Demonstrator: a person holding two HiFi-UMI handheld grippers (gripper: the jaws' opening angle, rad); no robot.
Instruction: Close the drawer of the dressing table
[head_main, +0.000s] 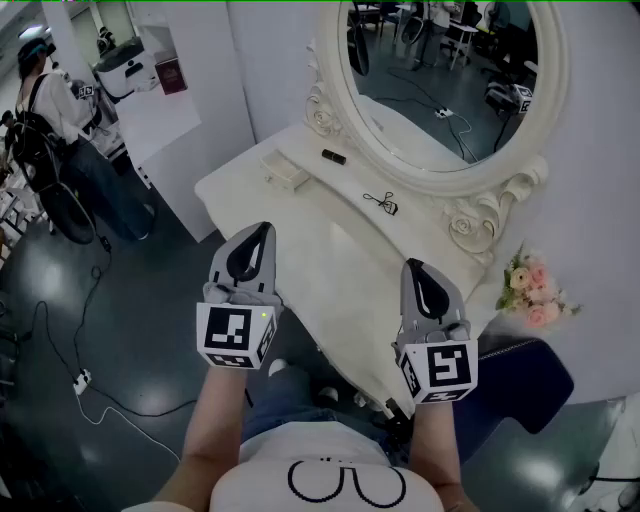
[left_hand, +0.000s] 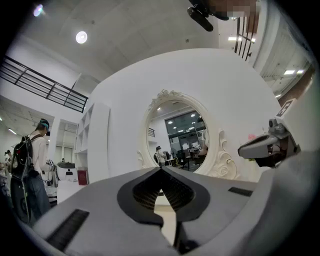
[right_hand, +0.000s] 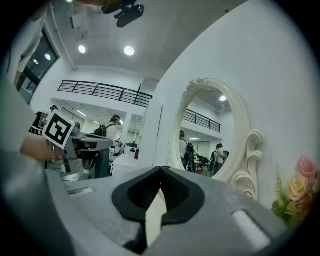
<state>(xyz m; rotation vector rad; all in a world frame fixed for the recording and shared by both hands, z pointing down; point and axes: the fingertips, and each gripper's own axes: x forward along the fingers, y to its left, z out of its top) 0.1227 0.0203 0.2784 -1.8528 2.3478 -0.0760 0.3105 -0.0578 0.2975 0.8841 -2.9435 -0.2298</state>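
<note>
The white dressing table (head_main: 300, 235) with its oval mirror (head_main: 450, 70) stands right in front of me. Its front edge runs beneath both grippers, and I cannot make out a drawer front in any view. My left gripper (head_main: 260, 232) is level over the table's near left part, jaws shut and empty, tips together (left_hand: 161, 169). Over the near right part, my right gripper (head_main: 413, 266) is also shut with nothing in it, tips meeting (right_hand: 161, 169). Each gripper view looks at the mirror (left_hand: 182, 137) and shows the other gripper at its side.
On the tabletop lie a flat white box (head_main: 285, 170), a small black tube (head_main: 333, 157) and a small black corded item (head_main: 382, 203). Pink flowers (head_main: 532, 288) stand at the right, above a dark blue seat (head_main: 520, 385). A person with a backpack (head_main: 55, 120) stands at the far left; cables (head_main: 80, 380) cross the floor.
</note>
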